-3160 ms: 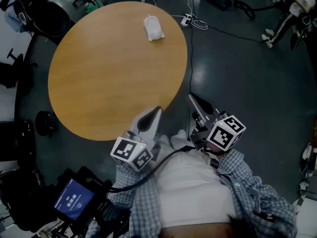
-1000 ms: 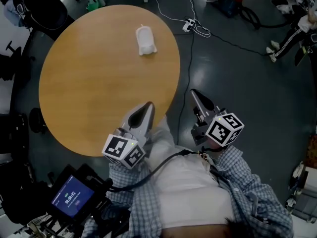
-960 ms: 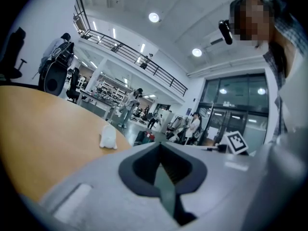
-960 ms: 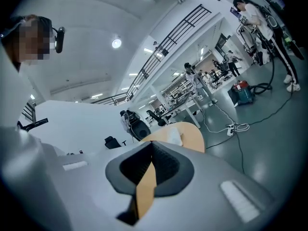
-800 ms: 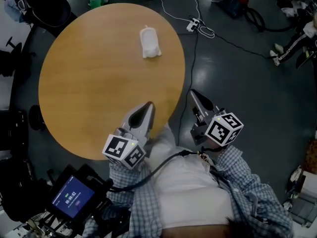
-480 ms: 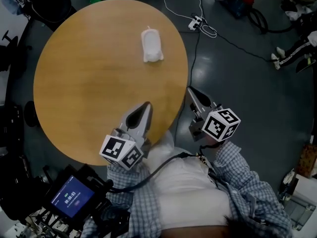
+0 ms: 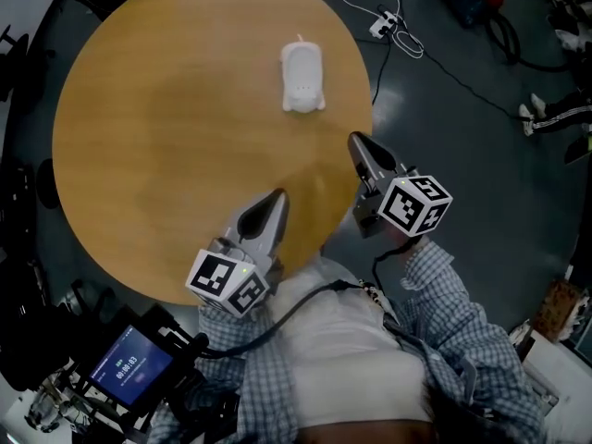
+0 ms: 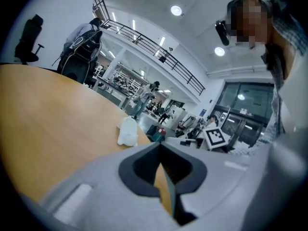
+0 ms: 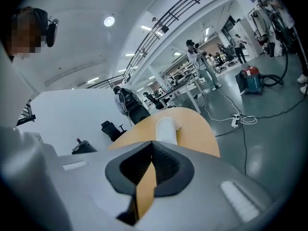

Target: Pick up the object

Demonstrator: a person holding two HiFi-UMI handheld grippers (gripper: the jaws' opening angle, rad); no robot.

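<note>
A small white soft object lies on the far right part of the round wooden table. My left gripper hovers over the table's near edge, shut and empty, well short of the object. My right gripper is at the table's right rim, also shut with nothing held, a short way below and right of the object. In the left gripper view the object lies ahead and left of the closed tips. The right gripper view has the object just beyond its closed tips.
A power strip with white cables lies on the dark floor beyond the table's right side. A device with a blue screen sits at lower left. Black chairs stand past the table. People stand far off in the hall.
The table and white object have slid lower and nearer in the head view. My right gripper has risen to the table's right rim, closer to the object. The left gripper stays put.
</note>
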